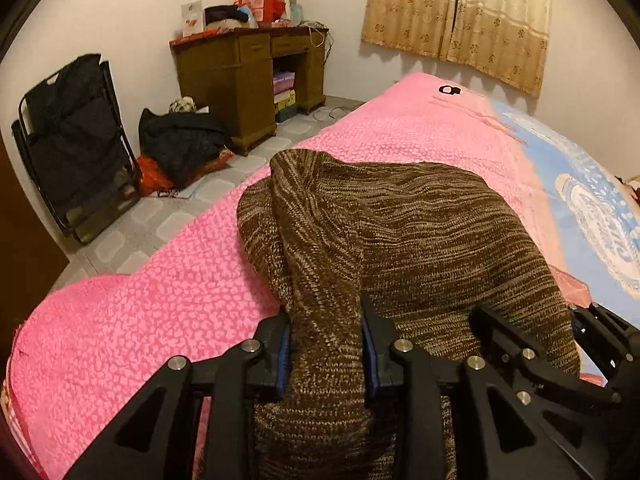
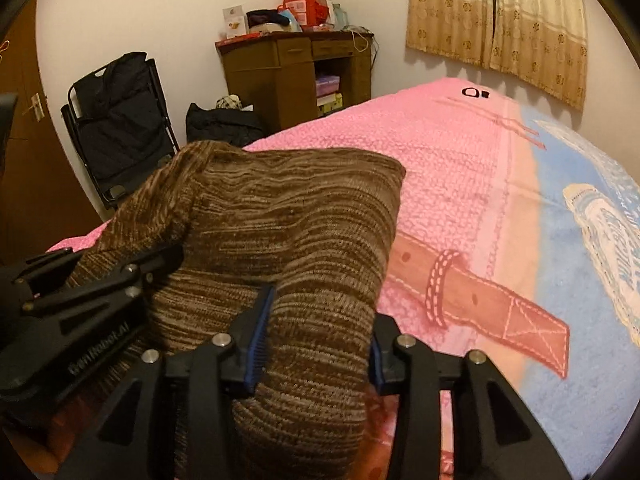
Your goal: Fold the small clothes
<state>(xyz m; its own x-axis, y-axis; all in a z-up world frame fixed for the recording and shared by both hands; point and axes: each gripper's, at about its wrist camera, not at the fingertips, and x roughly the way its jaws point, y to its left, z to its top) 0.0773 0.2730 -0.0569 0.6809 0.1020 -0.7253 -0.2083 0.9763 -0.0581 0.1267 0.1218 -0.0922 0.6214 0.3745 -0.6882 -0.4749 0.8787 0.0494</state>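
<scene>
Keeping both grips level matters: the left gripper (image 1: 326, 344) and right gripper (image 2: 318, 344) each have bunched brown knit sweater (image 1: 420, 232) between their pads. Beyond, it drapes onto the pink blanket (image 1: 168, 280); lower evenly so the fold lands square.

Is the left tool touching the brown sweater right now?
Touching. The left wrist view shows the brown sweater bunched between the left tool, fabric against both blue pads.
</scene>
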